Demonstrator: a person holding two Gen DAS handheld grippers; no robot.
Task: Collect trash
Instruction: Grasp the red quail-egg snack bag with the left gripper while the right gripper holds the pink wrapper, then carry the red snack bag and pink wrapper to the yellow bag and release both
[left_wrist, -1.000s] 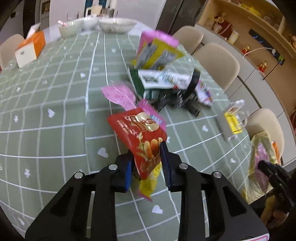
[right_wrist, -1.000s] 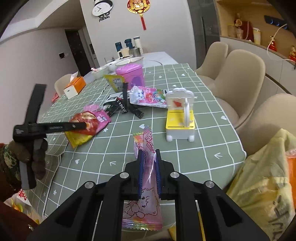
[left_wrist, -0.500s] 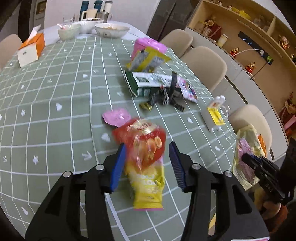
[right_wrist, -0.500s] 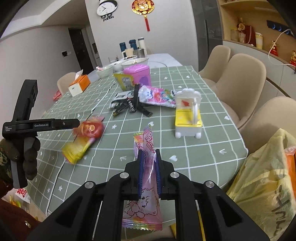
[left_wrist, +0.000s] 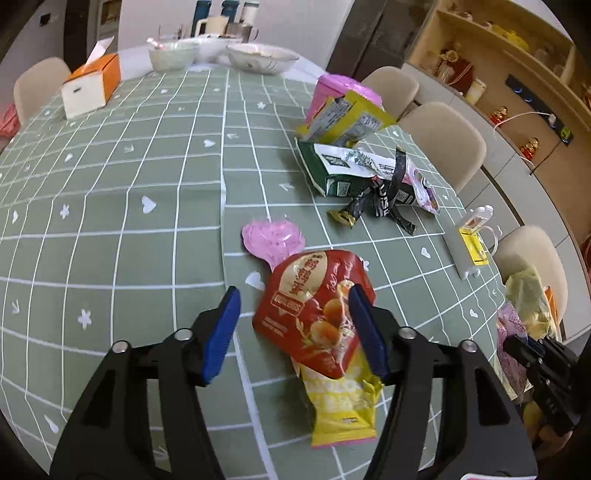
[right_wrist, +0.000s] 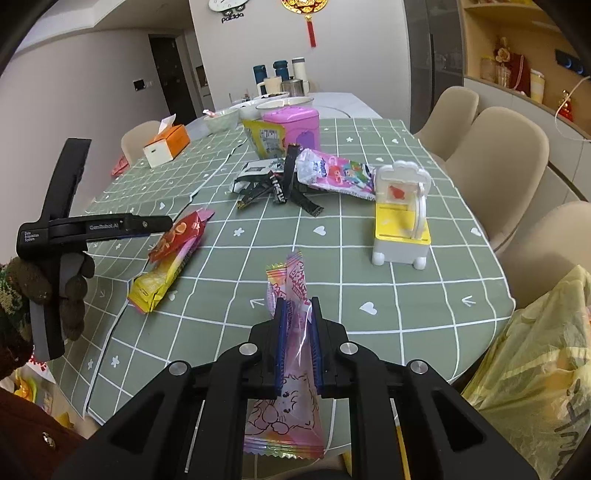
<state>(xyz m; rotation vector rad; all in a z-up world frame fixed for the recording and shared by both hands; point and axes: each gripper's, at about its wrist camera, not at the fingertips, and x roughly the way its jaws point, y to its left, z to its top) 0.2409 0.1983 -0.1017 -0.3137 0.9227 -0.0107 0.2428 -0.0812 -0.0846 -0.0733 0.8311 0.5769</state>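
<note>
Here, over a table (left_wrist: 155, 155) draped in a green checked cloth, the left gripper (left_wrist: 293, 334) hangs with its blue fingers (left_wrist: 221, 332) spreading apart, a red snack packet (left_wrist: 314, 306) between them but pressed by neither; the right finger sits just at the packet's edge. The red snack packet lies flat on the table, overlapping a yellow packet (left_wrist: 341, 406) below it and a pink wrapper (left_wrist: 272, 240) above. In the right wrist view, the right gripper (right_wrist: 298, 343) has its fingers clamped together on a clear pink candy bag (right_wrist: 291, 369), held above the table's near edge. Beside it, off the table's right end, sits a yellow plastic bag (right_wrist: 532, 373). Farther along the table lies a heap of wrappers (right_wrist: 295, 177) in front of a pink tin (right_wrist: 291, 125), with a yellow-and-white toy chair (right_wrist: 402, 225) near the right edge and an orange tissue box (right_wrist: 166, 146) at the left. A gloved hand (right_wrist: 55, 284) grips the left gripper's handle.
</note>
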